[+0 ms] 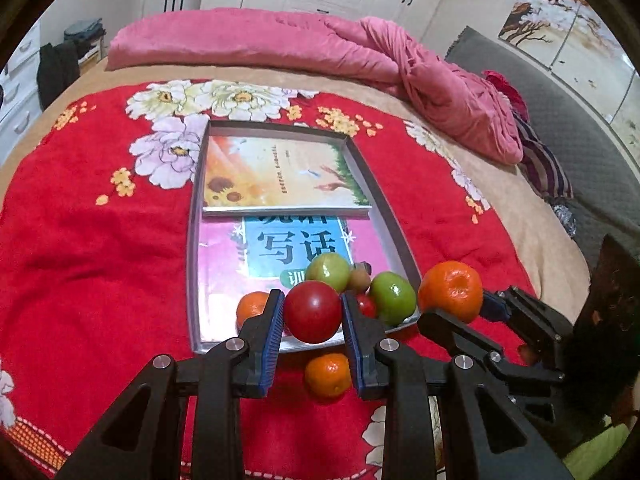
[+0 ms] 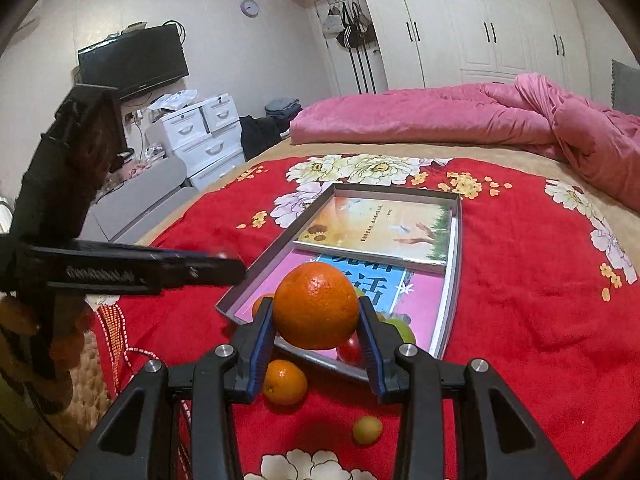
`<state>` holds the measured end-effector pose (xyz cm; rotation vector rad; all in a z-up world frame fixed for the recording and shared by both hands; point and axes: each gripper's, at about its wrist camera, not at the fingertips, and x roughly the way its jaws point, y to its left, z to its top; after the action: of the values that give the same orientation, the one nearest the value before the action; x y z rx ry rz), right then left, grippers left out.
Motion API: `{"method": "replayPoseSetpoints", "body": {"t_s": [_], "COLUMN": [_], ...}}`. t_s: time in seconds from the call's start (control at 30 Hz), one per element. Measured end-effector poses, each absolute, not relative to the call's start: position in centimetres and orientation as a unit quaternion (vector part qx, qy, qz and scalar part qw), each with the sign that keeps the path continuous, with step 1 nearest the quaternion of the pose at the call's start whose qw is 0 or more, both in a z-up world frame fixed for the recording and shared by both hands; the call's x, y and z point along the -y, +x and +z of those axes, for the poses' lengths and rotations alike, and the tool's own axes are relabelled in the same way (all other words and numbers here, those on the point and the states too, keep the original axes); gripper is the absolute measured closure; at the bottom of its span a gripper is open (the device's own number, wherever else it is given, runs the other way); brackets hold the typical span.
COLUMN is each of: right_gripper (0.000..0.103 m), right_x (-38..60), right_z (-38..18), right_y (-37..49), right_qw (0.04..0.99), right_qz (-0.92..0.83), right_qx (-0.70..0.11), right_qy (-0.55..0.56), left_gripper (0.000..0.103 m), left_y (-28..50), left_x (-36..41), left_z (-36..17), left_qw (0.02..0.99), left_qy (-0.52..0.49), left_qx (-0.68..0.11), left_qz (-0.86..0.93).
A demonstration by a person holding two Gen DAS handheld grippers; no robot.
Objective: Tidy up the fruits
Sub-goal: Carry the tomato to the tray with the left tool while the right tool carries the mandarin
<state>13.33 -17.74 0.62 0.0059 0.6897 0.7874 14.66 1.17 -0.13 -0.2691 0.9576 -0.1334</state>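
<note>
My left gripper (image 1: 313, 316) is shut on a red fruit (image 1: 313, 311), held above the near end of a shallow grey tray (image 1: 370, 168). My right gripper (image 2: 317, 318) is shut on a large orange (image 2: 316, 304), which also shows at the right as the orange (image 1: 451, 290) in the left wrist view. In the tray's near end lie two green fruits (image 1: 392, 298), a small brown fruit (image 1: 359, 279), a small red one (image 1: 367, 306) and an orange fruit (image 1: 251, 307). On the red blanket below lie a small orange (image 1: 328, 374) and a small yellow fruit (image 2: 367, 429).
Two books (image 1: 276, 172) line the tray bottom. The tray sits on a red flowered blanket (image 1: 92, 248) spread over a bed, with a pink quilt (image 1: 320, 44) bunched at the far side. White drawers (image 2: 204, 136) and a television (image 2: 134, 60) stand beyond the bed's left edge.
</note>
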Motion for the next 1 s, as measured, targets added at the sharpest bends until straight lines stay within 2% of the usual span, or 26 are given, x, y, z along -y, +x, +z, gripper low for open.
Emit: {"method": "replayPoseSetpoints", "body": {"t_s": [1.0], "right_gripper": [0.063], "right_x": [13.8], "right_z": [-3.6], "right_y": [14.9], "right_qw": [0.845], "right_qz": [0.377], "right_qx": [-0.372], "right_qy": [-0.074], "left_gripper": [0.074], "left_y": [16.6], "left_x": [0.5], "left_z": [-4.2], "left_qw": [0.865], "left_qy": [-0.093], "left_qx": [-0.491], "left_qz": [-0.055]}}
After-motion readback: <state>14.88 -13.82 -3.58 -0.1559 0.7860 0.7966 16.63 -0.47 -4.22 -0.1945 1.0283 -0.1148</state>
